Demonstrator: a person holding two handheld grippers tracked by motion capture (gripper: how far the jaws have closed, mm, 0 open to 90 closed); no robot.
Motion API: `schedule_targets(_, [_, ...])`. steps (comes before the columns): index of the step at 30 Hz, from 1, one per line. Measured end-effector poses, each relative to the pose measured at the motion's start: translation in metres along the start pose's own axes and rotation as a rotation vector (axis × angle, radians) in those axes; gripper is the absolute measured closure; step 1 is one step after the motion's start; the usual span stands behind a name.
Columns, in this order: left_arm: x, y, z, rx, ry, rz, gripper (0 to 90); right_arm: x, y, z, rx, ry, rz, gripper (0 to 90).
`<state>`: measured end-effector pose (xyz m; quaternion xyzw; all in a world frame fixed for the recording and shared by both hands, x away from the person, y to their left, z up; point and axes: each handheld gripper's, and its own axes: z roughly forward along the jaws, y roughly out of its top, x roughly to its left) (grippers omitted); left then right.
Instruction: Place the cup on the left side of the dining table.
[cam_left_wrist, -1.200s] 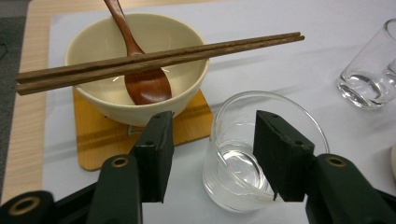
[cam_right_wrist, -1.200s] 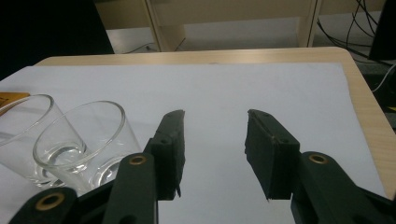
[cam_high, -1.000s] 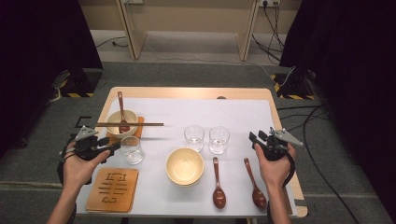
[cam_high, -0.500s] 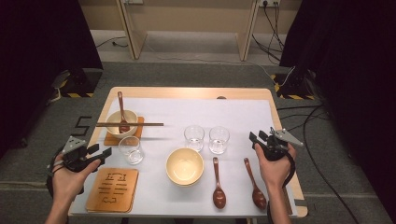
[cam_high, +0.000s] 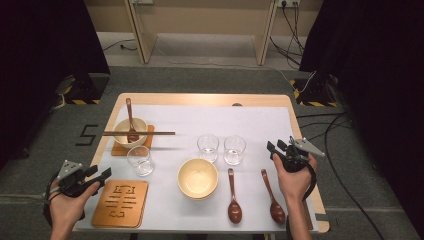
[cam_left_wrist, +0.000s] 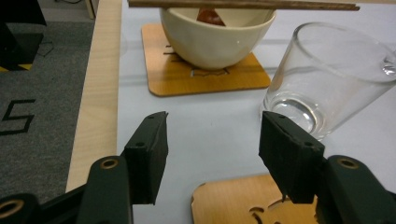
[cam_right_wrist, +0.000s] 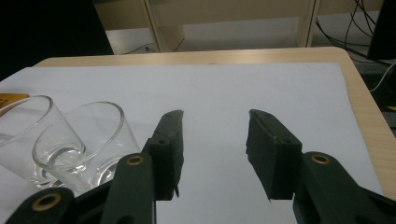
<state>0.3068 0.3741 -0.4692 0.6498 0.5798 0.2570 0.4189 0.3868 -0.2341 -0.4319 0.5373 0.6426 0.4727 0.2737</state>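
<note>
L hand (cam_high: 67, 202) came in from the bottom edge, palm wrapped round the left gripper (cam_high: 102, 174), which sat at the near-left corner of the bench (cam_high: 210, 99) and pointed level across it. Its jaws had just been opening; they stood wide apart w/ nothing between them, pads blocky, black, matte. Just under the tips lay a flat wooden coaster (cam_left_wrist: 243, 200), rounded corners, cut-out pattern. Ahead and to the jaws' right stood a clear glass tumbler (cam_left_wrist: 327, 77), thick base, empty, upright, not touching the pads. Further ahead: a cream bowl (cam_left_wrist: 217, 35), smooth and glossy, on a second wooden coaster (cam_left_wrist: 205, 77), w/ brown chopsticks (cam_left_wrist: 243, 4) laid across the rim and a dark wooden spoon (cam_high: 130, 117) standing in it.

R hand (cam_high: 292, 177) held the right gripper (cam_high: 275, 146) upright-ish at the bench's right side, forearm rising from the bottom edge. Jaws partly apart, empty; white sheet (cam_right_wrist: 261, 88) showed between them. To their left, 2 more clear glasses (cam_right_wrist: 79, 140), side by side. Nearer the person from that gripper lay 2 dark lacquered spoons (cam_high: 272, 197), oval heads toward the near edge, and beyond them a second cream bowl (cam_high: 198, 178), round, empty.
</note>
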Motion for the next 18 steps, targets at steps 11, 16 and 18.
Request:
schedule_targets(11, [0.006, -0.018, 0.005, 0.013, 0.005, -0.036, 43.5, -0.001, -0.001, 0.003, 0.009, 0.004, 0.006, 56.2])
schedule_targets(16, [0.006, -0.017, 0.004, 0.007, 0.006, -0.039, 43.5, -0.004, -0.001, 0.004, 0.011, 0.004, 0.008, 56.1])
schedule_targets(18, [0.005, -0.015, 0.001, -0.007, -0.001, -0.04, 43.6, -0.005, -0.001, 0.005, 0.011, 0.004, 0.006, 56.1])
